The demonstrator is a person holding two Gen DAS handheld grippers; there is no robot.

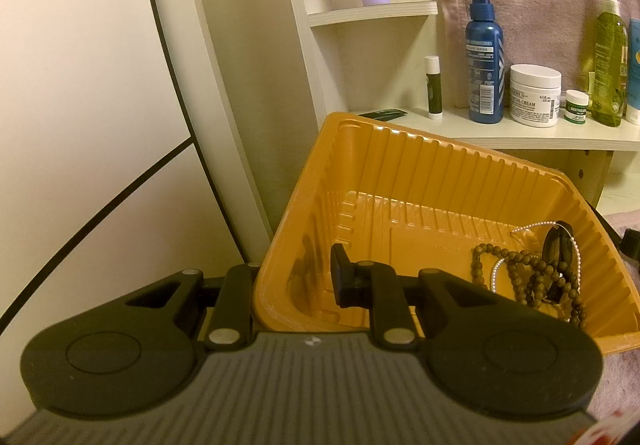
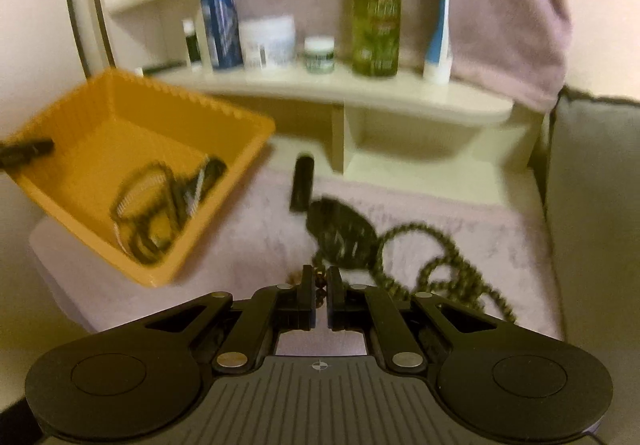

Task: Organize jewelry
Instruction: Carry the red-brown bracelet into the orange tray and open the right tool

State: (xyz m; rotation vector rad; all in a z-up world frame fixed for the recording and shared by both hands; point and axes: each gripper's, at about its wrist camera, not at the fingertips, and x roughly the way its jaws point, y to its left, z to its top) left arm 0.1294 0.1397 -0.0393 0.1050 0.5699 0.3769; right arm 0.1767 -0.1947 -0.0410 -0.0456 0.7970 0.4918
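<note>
Jewelry, a long strand of dark olive beads (image 2: 440, 265) with a dark oval pendant, is spread over pale pink cloth (image 2: 480, 221) right of the ribbed orange plastic tray (image 1: 400, 173). One end is clamped in the right tongs (image 2: 320, 285). The tray's near-left wall is gripped by the left tongs (image 1: 280, 285). Brown bead bracelets (image 1: 532, 269) are heaped in its right corner.

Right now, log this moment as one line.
left gripper: shut on orange tray rim | right gripper: shut on bead necklace | tray: holds bracelets
</note>
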